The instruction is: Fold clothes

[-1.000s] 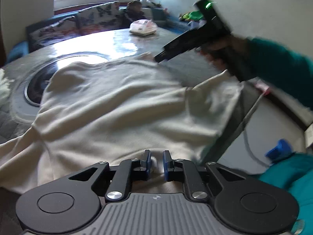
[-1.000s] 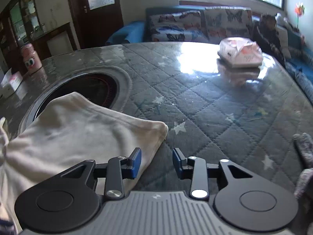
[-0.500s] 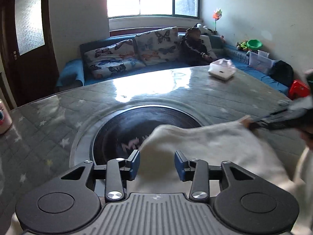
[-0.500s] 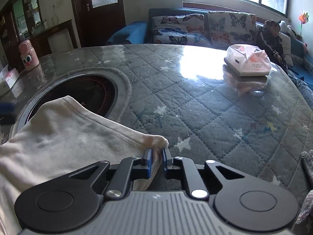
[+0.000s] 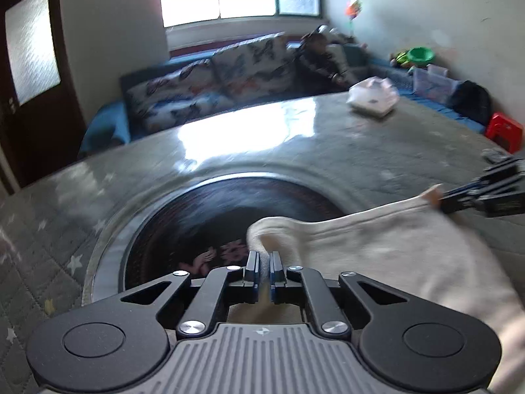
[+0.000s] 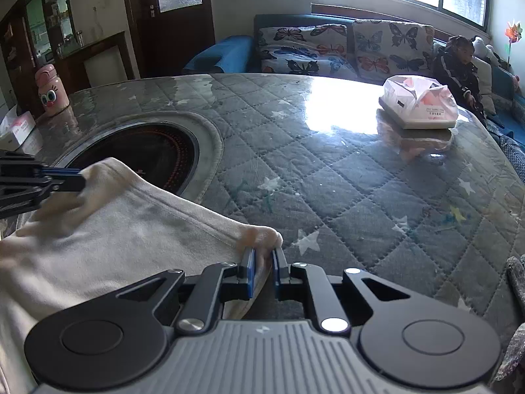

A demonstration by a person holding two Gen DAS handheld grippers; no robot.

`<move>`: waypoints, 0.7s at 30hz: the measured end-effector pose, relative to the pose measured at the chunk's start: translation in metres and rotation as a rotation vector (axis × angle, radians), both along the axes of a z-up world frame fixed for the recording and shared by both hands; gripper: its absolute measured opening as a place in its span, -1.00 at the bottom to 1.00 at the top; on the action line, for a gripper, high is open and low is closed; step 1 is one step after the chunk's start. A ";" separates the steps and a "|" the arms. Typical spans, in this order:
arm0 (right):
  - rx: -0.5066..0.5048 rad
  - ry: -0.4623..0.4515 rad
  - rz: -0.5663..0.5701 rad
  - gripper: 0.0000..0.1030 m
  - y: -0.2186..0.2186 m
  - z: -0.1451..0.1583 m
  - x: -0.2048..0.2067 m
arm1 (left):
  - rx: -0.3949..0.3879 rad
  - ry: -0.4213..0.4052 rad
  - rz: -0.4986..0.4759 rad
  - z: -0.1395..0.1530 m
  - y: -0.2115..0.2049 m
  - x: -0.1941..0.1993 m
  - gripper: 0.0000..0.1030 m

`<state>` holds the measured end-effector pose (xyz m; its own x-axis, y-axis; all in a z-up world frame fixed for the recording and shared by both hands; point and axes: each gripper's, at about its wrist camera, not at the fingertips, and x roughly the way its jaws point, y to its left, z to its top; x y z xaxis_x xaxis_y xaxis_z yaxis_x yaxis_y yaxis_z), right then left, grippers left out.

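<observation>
From the left wrist, the left tongs [image 5: 262,269] are closed on one corner of the cream garment [image 5: 393,249], and a small fold of cloth stands up between the blue pads. Half a second ago these jaws were wide apart above the cloth, so they have just been closing, and the grip is now made. The garment lies on the worktop [image 5: 295,138] at the near edge, and its far hem partly covers the dark round hob [image 5: 203,223] set in the middle. At the right side of this view the right tongs [image 5: 459,197] pinch the other corner of the same hem.

From the right wrist, the right tongs [image 6: 262,266] are almost closed, with the garment [image 6: 131,236] corner bunched between the pads. They already had this hold half a second ago and have not shifted. The left tongs [image 6: 65,177] come in from the left and grip the far corner over the hob [image 6: 147,154]. A pink packet of tissues [image 6: 420,105] sits well apart, near the far right edge of the worktop [image 6: 328,164].

Both corners of one hem are now held, so I judge the garment is ready to be lifted and brought over for a fold. The hem between the two tongs looks slack, so it may sag when lifted.
</observation>
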<state>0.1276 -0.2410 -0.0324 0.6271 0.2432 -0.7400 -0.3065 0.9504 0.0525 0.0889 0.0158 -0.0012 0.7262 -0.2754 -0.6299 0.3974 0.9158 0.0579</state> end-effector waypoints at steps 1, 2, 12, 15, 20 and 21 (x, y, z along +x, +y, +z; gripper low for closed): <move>-0.001 -0.002 0.001 -0.81 0.000 0.000 0.000 | -0.004 -0.002 -0.037 0.002 -0.004 -0.009 -0.89; -0.002 -0.003 0.003 -0.81 0.000 -0.001 -0.001 | -0.004 0.001 -0.084 0.003 -0.009 -0.018 -0.89; -0.007 -0.006 0.007 -0.81 0.001 -0.001 0.000 | -0.077 -0.042 -0.216 0.019 -0.013 -0.046 -0.73; -0.013 -0.008 0.009 -0.80 0.002 -0.001 0.001 | -0.102 -0.039 -0.082 0.022 0.003 -0.020 -0.29; -0.026 -0.011 0.011 -0.80 0.004 -0.001 0.001 | -0.152 0.129 0.000 -0.004 0.020 0.021 -0.11; -0.029 -0.011 0.012 -0.80 0.004 -0.001 0.001 | -0.170 0.157 0.003 -0.008 0.022 0.026 -0.15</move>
